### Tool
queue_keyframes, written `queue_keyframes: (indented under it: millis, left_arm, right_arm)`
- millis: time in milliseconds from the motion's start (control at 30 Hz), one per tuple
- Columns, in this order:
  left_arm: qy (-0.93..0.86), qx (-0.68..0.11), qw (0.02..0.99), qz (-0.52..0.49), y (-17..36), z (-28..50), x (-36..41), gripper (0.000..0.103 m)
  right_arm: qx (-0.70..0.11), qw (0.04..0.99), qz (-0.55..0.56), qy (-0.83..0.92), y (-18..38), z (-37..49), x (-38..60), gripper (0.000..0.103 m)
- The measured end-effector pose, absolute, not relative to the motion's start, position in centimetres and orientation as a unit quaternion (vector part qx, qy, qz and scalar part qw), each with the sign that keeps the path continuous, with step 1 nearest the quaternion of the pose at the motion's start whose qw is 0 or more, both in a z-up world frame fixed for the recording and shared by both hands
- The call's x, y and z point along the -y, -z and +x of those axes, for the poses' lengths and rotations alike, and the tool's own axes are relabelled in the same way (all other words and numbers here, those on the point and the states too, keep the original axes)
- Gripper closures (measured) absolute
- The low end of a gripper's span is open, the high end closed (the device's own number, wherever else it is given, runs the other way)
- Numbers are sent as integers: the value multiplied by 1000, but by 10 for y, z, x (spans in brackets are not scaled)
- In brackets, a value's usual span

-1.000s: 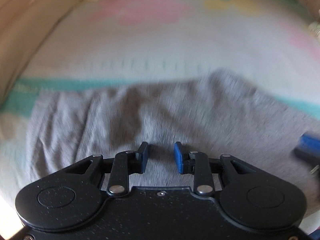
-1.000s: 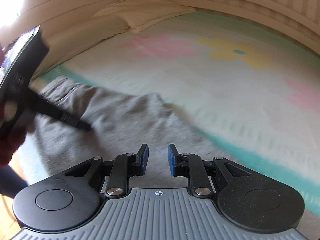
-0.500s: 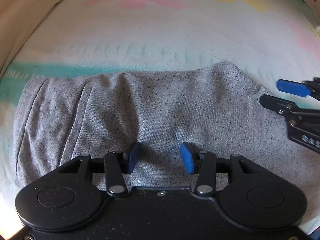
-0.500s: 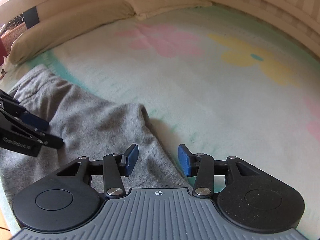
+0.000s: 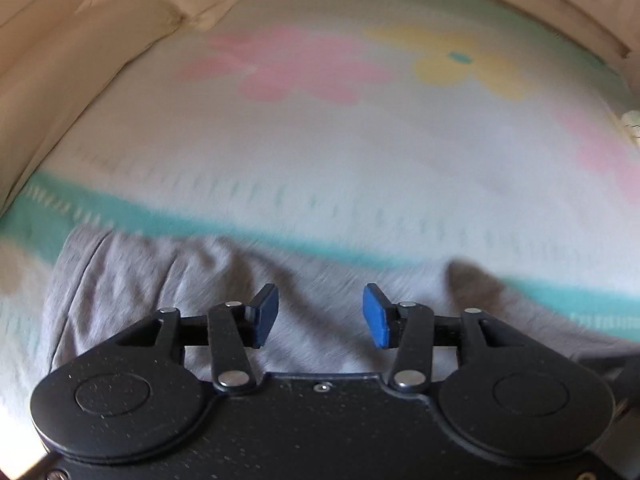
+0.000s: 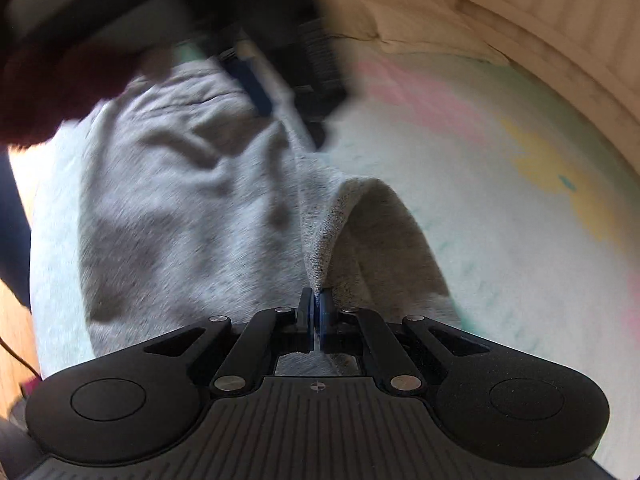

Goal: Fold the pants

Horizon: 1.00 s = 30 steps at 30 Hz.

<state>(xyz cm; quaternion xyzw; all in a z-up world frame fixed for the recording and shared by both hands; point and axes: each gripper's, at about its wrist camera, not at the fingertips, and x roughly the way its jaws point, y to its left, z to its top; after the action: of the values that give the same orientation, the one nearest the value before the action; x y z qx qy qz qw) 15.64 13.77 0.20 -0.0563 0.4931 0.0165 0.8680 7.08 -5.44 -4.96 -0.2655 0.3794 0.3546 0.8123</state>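
- I see the bedspread [image 5: 360, 168], pale with pink and yellow flowers and a teal band, filling both views; in my left view more of its far end and the pillows [image 5: 132, 12] show than half a second ago.
- The grey pants [image 6: 180, 208] lie on the near part of the bedspread, at the left of my right view. Half a second ago their right edge lay flat; now a fold of that edge stands up as a ridge running from my right gripper.
- In my left view the pants [image 5: 160, 288] sit lower in the picture than before and are blurred, under and just beyond the jaws.
- My left gripper [image 5: 320, 314] has just been opening: its blue pads stand well apart with only cloth below them, nothing pinched.
- That same left gripper [image 6: 256, 80] shows blurred at the far left of my right view, above the pants; earlier it was low at the left edge.
- My right gripper [image 6: 316, 312] was wide apart half a second ago; its pads are now together, clamped on the raised pants edge.
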Motion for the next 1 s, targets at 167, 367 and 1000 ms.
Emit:
queue_keyframes:
  millis: [167, 367, 1000]
  left_arm:
    - [38, -498, 866, -17, -7, 168, -105, 37]
    - [69, -508, 851, 113, 9, 185, -64, 35]
    - [8, -546, 825, 144, 48, 220, -52, 62]
  right_arm:
    - [-380, 808, -275, -356, 56, 64, 51, 100]
    - [-372, 813, -275, -354, 54, 58, 54, 100]
    - [-352, 833, -274, -328, 52, 55, 53, 100]
